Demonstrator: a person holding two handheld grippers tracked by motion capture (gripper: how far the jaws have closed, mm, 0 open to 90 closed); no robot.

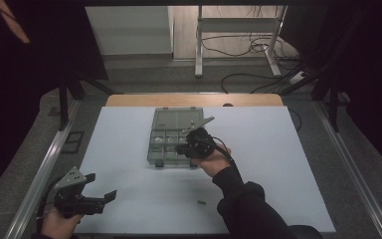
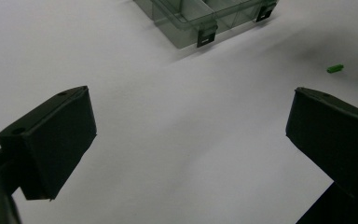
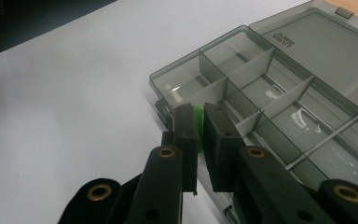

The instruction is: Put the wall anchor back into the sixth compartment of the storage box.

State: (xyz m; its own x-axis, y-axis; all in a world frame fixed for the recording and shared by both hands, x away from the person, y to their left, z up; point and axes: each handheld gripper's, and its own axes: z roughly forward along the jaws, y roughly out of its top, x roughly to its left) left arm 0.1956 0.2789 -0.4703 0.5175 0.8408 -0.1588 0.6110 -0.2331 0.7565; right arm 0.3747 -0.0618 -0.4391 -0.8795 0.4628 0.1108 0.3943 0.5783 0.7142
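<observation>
I am keeping my left gripper (image 1: 101,196) near the desk's (image 1: 129,199) front left corner, jaws wide apart, with much free surface around it. One green piece (image 1: 201,202) is lying by the front edge. Farther, my right gripper (image 3: 200,122) is pinching a small bright green piece (image 3: 199,115) over the near edge of the smoky transparent compartment box (image 3: 279,93), its lid lying open toward the far edge.

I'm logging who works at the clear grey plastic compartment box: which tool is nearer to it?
Right. The right tool is over the clear grey plastic compartment box, pinching a small green piece. The left tool waits open near the table's near left corner, well apart from it.
</observation>
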